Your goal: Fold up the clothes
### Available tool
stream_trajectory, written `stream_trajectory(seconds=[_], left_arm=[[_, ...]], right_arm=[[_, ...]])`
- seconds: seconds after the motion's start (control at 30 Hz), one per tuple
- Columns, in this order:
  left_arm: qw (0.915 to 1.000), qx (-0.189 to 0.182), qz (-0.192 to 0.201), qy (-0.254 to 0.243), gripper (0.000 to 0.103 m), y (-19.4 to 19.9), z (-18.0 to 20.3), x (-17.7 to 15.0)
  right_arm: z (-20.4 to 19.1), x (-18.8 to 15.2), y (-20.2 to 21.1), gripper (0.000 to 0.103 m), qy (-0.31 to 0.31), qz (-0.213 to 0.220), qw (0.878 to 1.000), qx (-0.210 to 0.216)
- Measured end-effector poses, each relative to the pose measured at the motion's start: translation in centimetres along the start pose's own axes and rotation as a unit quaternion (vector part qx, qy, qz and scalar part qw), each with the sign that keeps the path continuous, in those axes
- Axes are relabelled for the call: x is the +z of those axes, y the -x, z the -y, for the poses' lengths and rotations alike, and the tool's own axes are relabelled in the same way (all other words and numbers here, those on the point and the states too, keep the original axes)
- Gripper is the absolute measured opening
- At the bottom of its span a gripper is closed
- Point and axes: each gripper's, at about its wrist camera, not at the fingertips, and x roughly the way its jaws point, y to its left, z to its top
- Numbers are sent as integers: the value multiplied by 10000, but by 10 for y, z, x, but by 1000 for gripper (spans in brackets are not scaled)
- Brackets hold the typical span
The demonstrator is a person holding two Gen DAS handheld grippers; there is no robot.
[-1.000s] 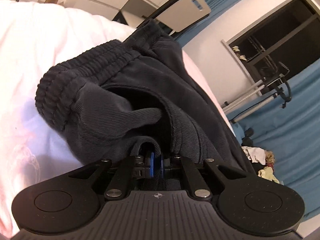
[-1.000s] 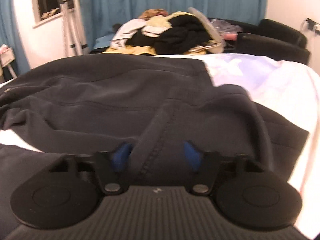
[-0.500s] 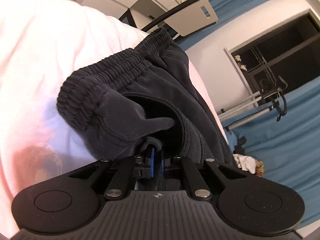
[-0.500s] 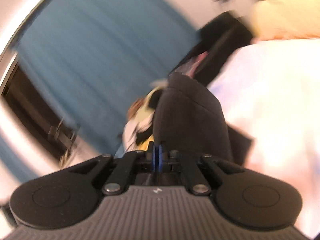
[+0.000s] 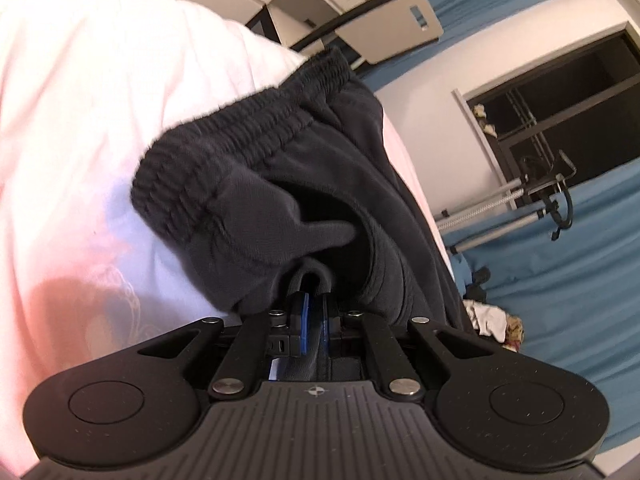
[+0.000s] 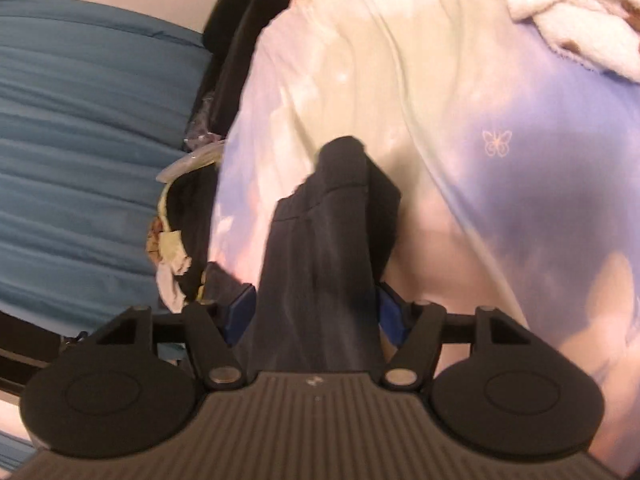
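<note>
My left gripper is pinched tight on a fold of the dark trousers just below the ribbed waistband, which lies bunched on the pale bedsheet. My right gripper has its blue pads spread wide, with a trouser leg draped between them and running forward over the sheet; the cloth passes through the gap, but I am not squeezing it.

I judge this to be the middle of a fold: one end is held at the waist, the other end is laid over and let go. Next I probably need to close the right pads on the leg again or smooth it flat, then bring the waist across to meet it.

Much is hidden. Neither view shows the whole garment, so I cannot tell how neatly the layers line up. The far hem is blurred, and the heap of other clothes beside the bed is too muddled to sort out.
</note>
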Motion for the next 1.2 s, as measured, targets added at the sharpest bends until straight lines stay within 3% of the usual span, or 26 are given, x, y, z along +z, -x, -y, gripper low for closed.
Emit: stream_trajectory(seconds=[0.1,0.23,0.3,0.37,0.43,0.5,0.57,0.6,0.63,0.7,0.73,0.77,0.8,0.83,0.93,1.03,1.2], left_arm=[[9989,-183,-292,317,16,-13,-7,-2],[9985,-184,-358,365,16,-23,-10,-2],[9984,-205,-362,382,16,-24,-11,-2],[9982,-244,-375,393,16,-24,-10,-2],[9980,-302,-385,394,19,-24,-11,0],[9980,-357,-365,386,33,-22,-11,1],[9977,-463,-359,353,59,-20,-10,0],[9974,-538,-350,341,61,-19,-9,-1],[9970,-612,-341,329,66,-17,-8,-2],[9962,-747,-280,339,76,-12,-7,-3],[9959,-794,-188,393,78,-8,-8,-1],[9954,-841,-95,446,79,-4,-9,1],[9948,-887,-3,500,80,0,-10,3],[9940,-934,89,553,83,4,-11,5],[9922,-949,305,755,90,12,-15,17],[9941,-475,127,963,90,2,-22,30],[9836,-61,-267,1783,90,-32,-43,40]], right_arm=[[0,9,-6,63,141,167,9994,-270],[-8,7,-10,11,412,156,9990,-61],[-24,2,-11,5,941,38,9953,242],[-55,-9,-3,5,2079,180,9756,679],[-80,-20,14,5,2716,493,9497,1477],[-92,-29,39,5,2843,700,9235,2478],[-89,-34,59,5,2739,883,9128,2897],[-82,-33,66,5,2600,1008,9200,2755],[-71,-30,67,5,2361,1087,9364,2358],[-24,-17,50,5,1062,775,9823,1335],[1,-10,41,5,370,594,9943,801],[26,-3,32,5,-325,407,9983,260],[49,-2,25,5,-1015,214,9946,-39],[60,-1,22,5,-1273,121,9916,-170],[42,-1,29,5,-701,307,9970,95],[27,-8,33,6,-205,487,9982,270],[43,-9,18,6,-435,369,9984,47]])
